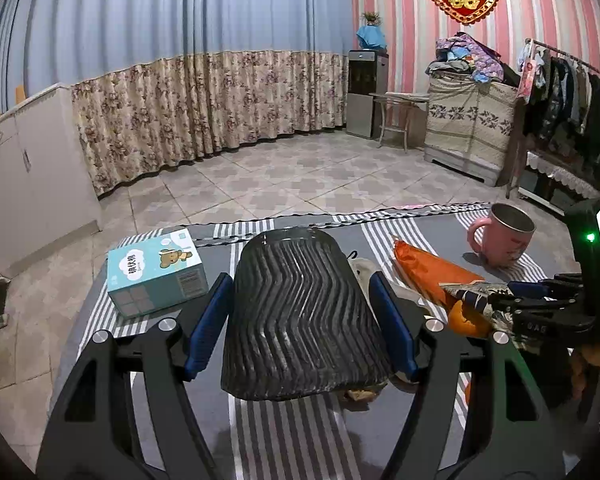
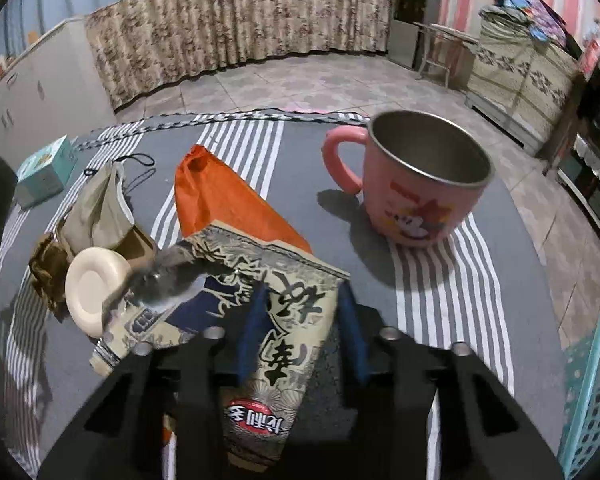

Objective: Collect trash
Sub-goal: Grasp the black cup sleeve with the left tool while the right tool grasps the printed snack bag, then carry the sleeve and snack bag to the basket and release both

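Note:
My left gripper (image 1: 300, 316) is shut on a black ribbed bin (image 1: 300, 320) and holds it over the striped table. My right gripper (image 2: 304, 332) has its blue pads on either side of a beige printed snack wrapper (image 2: 288, 320) that lies on the table; the same wrapper shows at the right of the left wrist view (image 1: 480, 292). An orange wrapper (image 2: 228, 204) lies just beyond it. A crumpled beige bag (image 2: 100, 212), a white round lid (image 2: 92, 288) and brown scraps (image 2: 48, 268) lie to the left.
A pink mug (image 2: 420, 184) stands on the grey striped tablecloth (image 2: 460, 280) at the right. A teal tissue box (image 1: 156, 272) sits at the table's far left. A teal plastic basket (image 2: 592, 392) is at the right edge. A tiled floor and curtains lie beyond.

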